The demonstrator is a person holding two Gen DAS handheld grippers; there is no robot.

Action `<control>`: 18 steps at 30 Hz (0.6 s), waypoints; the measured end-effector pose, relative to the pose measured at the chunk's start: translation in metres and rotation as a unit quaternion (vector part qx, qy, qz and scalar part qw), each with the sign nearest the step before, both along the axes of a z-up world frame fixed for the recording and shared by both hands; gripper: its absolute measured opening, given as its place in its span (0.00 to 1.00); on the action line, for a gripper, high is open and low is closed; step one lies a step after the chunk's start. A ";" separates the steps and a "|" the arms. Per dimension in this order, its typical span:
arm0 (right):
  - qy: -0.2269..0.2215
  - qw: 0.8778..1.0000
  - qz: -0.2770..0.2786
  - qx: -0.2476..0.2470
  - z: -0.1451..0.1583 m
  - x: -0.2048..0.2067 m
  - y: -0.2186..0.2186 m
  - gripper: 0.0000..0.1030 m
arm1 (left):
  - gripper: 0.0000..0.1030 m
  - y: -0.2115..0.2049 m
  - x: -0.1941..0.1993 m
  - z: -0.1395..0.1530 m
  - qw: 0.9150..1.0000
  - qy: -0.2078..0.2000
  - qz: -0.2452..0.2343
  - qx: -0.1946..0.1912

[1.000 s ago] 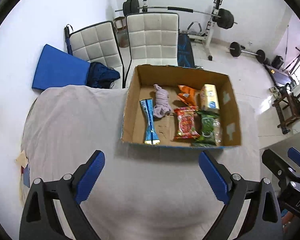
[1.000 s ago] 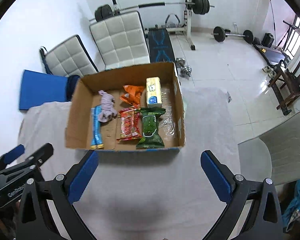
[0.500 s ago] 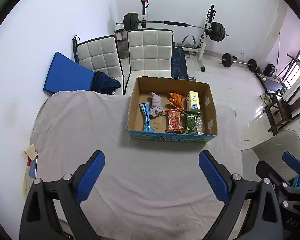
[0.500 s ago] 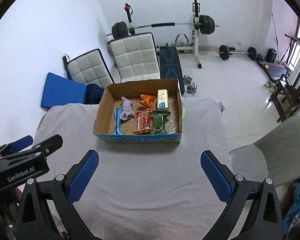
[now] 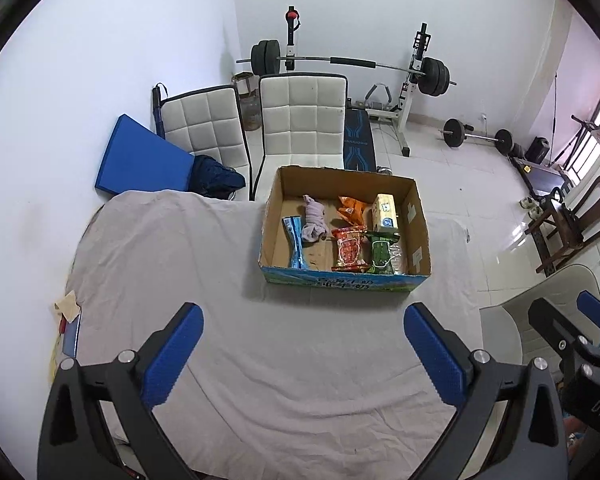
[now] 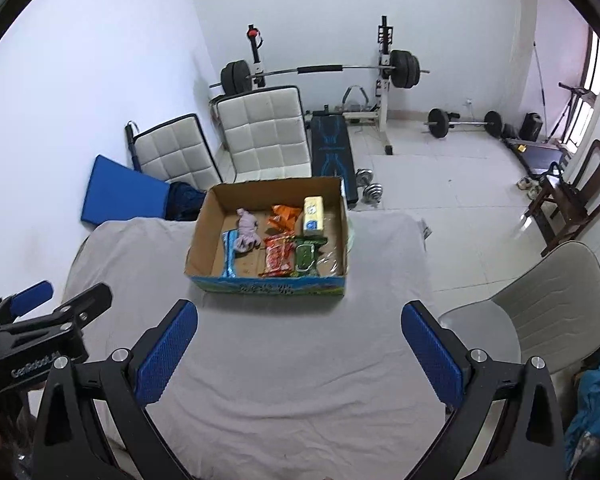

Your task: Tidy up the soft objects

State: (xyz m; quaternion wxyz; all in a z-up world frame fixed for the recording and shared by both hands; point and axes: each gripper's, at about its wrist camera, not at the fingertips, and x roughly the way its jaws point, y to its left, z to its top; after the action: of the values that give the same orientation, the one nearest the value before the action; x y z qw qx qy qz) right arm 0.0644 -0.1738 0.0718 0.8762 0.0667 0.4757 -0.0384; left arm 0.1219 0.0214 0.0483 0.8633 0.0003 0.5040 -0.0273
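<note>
From my seat the biggest thing is the table (image 5: 172, 256) under its grey cloth, and on its far half sits the cardboard box (image 5: 342, 278), well apart from both tools. Inside it lie the soft things: a lilac cloth bundle (image 5: 314, 219), a blue wrapper (image 5: 296, 246), a red snack packet (image 5: 350, 250), a green packet (image 5: 381, 254), an orange packet (image 5: 352, 210) and a yellow carton (image 5: 385, 212).

My left gripper (image 5: 302, 354) has its jaws spread wide and holds nothing; my right gripper (image 6: 298, 350) is the same, empty and parted. Both hover over bare cloth near the table's close edge.

The box lies straight ahead of each tool, its long side across my line of reach. I judge neither arm much nearer: it sits a little right of centre for the left, a little left for the right. The packets' long axes run away from me.

Hard to read: a clear wrapper (image 6: 328, 260) beside the green packet, and anything behind the box's near wall
</note>
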 end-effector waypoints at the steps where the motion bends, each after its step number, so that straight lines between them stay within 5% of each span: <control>1: -0.001 1.000 -0.001 0.001 -0.001 0.003 -0.001 1.00 | 1.00 0.000 0.002 0.000 1.000 -0.003 0.001 0.001; 18: -0.016 1.000 -0.001 -0.013 -0.006 0.045 -0.008 1.00 | 1.00 -0.006 0.026 0.001 0.999 -0.034 0.010 0.021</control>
State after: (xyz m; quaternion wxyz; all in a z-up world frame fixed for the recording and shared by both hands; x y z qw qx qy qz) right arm 0.1092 -0.1817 0.0660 0.8845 0.0563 0.4610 -0.0446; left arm 0.1481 0.0155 0.0490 0.8797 0.0143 0.4752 -0.0080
